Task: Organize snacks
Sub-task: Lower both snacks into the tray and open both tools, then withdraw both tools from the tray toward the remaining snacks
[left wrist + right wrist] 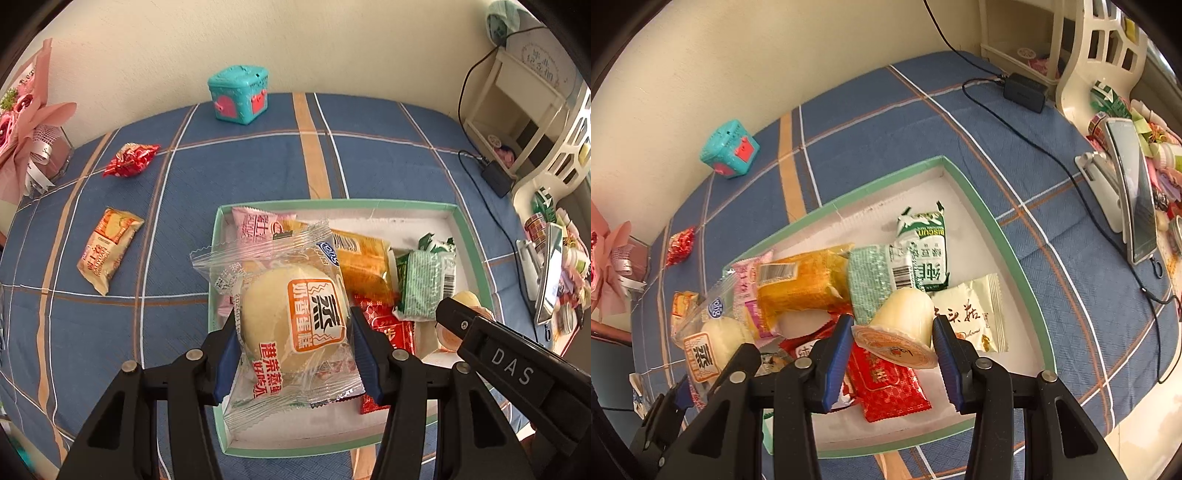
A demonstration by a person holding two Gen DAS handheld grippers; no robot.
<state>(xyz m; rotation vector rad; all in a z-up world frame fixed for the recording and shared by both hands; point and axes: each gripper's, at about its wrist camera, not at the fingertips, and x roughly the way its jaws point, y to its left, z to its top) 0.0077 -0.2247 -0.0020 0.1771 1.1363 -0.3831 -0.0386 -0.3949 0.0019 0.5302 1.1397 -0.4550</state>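
Over the near left part of the green-rimmed box (466, 236), the left gripper (291, 354) grips a clear-wrapped steamed cake (295, 314), its blue pads pressed against the two sides of the bun so the slack wrapper hangs free instead of slipping. The cake seems to be held just above the packets already in the box, so I judge it is about to be set down there. Beside it, the right gripper (894, 349) has its jaws on either side of a pudding cup (905, 326) lying on its side on a red packet (886, 387); whether it squeezes the cup or only brackets it I cannot tell. An orange bag (801, 288), green biscuit packs (923, 251) and a cream packet (975, 314) are crowded toward this end, leaving the far part of the box floor bare. Two snacks are not yet gathered: a tan packet (107, 249) and a red foil candy (129, 160) lie on the blue plaid cloth (240, 177), well apart from the box.
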